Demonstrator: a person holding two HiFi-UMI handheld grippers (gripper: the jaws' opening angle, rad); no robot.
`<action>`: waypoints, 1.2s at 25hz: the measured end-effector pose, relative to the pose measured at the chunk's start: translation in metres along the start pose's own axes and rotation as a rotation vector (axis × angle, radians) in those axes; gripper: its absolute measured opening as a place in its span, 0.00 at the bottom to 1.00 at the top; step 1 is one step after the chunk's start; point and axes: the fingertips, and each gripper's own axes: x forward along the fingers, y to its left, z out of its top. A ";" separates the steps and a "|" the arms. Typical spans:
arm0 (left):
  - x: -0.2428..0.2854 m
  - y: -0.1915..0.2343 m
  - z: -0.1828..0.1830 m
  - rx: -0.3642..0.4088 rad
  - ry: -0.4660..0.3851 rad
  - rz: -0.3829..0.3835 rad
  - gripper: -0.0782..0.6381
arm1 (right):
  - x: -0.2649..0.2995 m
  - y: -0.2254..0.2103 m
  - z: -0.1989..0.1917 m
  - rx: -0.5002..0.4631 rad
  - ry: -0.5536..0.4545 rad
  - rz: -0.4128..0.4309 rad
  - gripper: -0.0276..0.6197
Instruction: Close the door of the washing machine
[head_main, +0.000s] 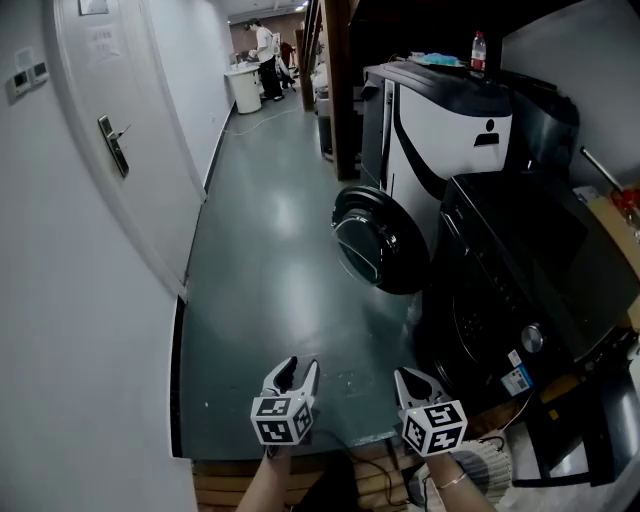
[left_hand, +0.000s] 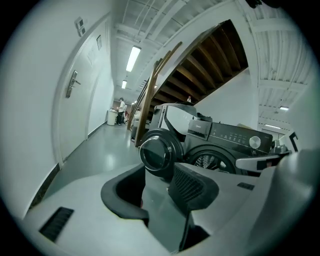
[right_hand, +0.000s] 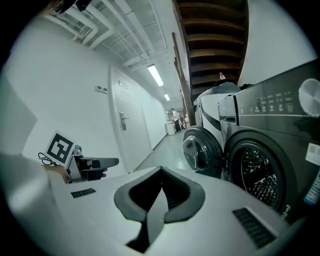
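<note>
The dark washing machine (head_main: 520, 290) stands at the right of the head view. Its round door (head_main: 378, 240) hangs wide open over the grey floor. Both grippers are low in that view, short of the door and touching nothing. My left gripper (head_main: 298, 372) is open with nothing between its fingers; my right gripper (head_main: 412, 380) is shut and empty. The left gripper view looks past the open left gripper (left_hand: 159, 187) at the door (left_hand: 159, 152) and the drum opening (left_hand: 212, 161). In the right gripper view the shut right gripper (right_hand: 161, 192) points toward the door (right_hand: 200, 150) and the drum (right_hand: 257, 175).
A white machine (head_main: 450, 130) stands behind the washer, with a bottle (head_main: 478, 50) on top. A white wall with a handled door (head_main: 113, 145) runs along the left. People (head_main: 265, 60) stand at the corridor's far end. Wooden boards (head_main: 240, 485) lie below my hands.
</note>
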 end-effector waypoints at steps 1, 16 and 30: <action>0.007 0.008 0.007 -0.008 0.004 0.000 0.36 | 0.012 0.001 0.009 -0.002 0.004 -0.001 0.05; 0.052 0.065 0.120 -0.034 0.003 -0.025 0.36 | 0.077 0.002 0.123 0.001 0.012 -0.068 0.05; 0.188 0.069 0.162 -0.008 0.051 -0.089 0.37 | 0.161 -0.070 0.172 0.013 0.007 -0.111 0.05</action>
